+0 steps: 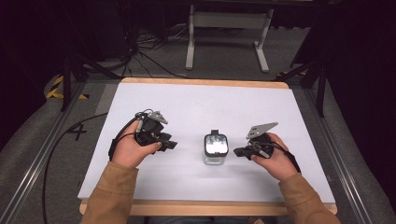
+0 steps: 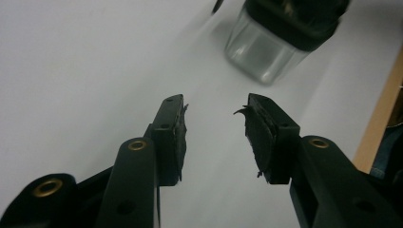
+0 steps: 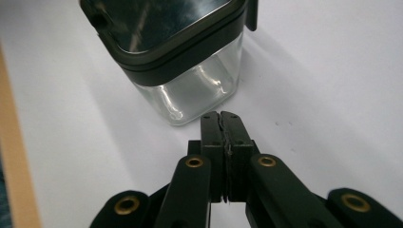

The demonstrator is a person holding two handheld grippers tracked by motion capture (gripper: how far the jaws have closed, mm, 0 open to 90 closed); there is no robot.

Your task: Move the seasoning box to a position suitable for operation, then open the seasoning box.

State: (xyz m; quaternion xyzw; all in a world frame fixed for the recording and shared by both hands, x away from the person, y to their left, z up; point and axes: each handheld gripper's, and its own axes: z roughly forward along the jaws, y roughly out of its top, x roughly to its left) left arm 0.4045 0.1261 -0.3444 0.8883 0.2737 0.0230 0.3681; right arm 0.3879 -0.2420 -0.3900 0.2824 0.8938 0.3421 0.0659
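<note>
Glass jar (image 1: 215,150), black-lidded, mid-desk (image 1: 196,107), ungripped. I judged approach under way: left tongs (image 1: 170,144) spread, right tongs (image 1: 239,151) pressed together; mine to open next.

One lidded glass jar (image 1: 215,149) is counted on one worktop (image 1: 196,102), and two grippers are held, left (image 1: 169,144) and right (image 1: 239,151).
</note>
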